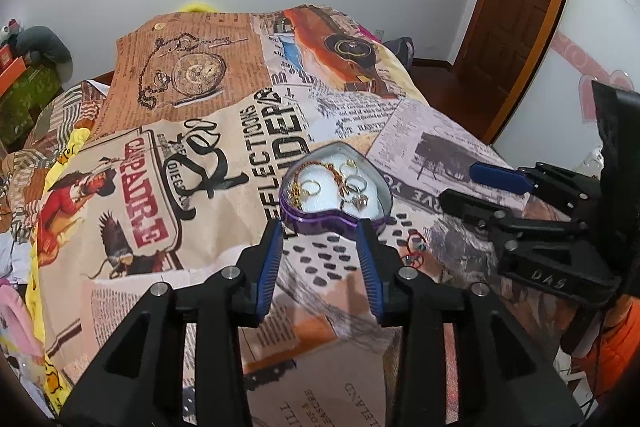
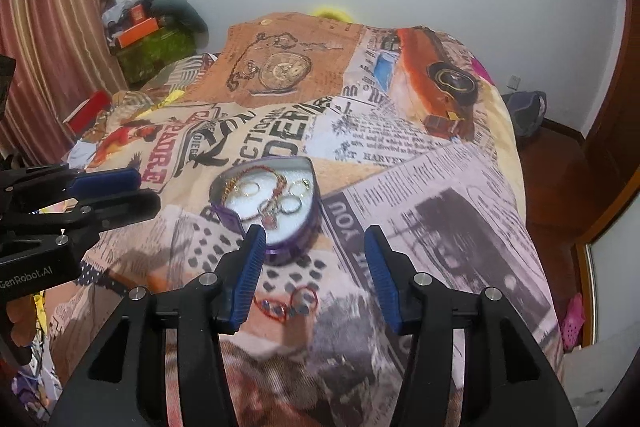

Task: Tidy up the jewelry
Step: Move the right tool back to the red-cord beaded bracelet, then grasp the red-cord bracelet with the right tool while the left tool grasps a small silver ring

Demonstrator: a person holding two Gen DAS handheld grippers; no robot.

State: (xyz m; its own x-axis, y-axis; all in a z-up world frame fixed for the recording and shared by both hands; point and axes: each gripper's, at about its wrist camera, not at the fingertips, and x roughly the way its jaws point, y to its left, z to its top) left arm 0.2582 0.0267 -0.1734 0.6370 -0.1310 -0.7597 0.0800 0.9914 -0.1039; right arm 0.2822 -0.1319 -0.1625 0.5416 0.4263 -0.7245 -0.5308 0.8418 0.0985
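You are holding both claws wide open and empty, the left gripper near the heart-shaped tin on the bedspread, the right gripper above the red bracelet lying loose just near of the tin; pinching soft cloth along with that thin band is risking a snag or a jolted tin; the right view is showing the bracelet's beads, the left only a sliver.

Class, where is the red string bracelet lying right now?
The red string bracelet lies on the printed bedspread, just in front of the heart-shaped tin, between the right gripper's open fingers.
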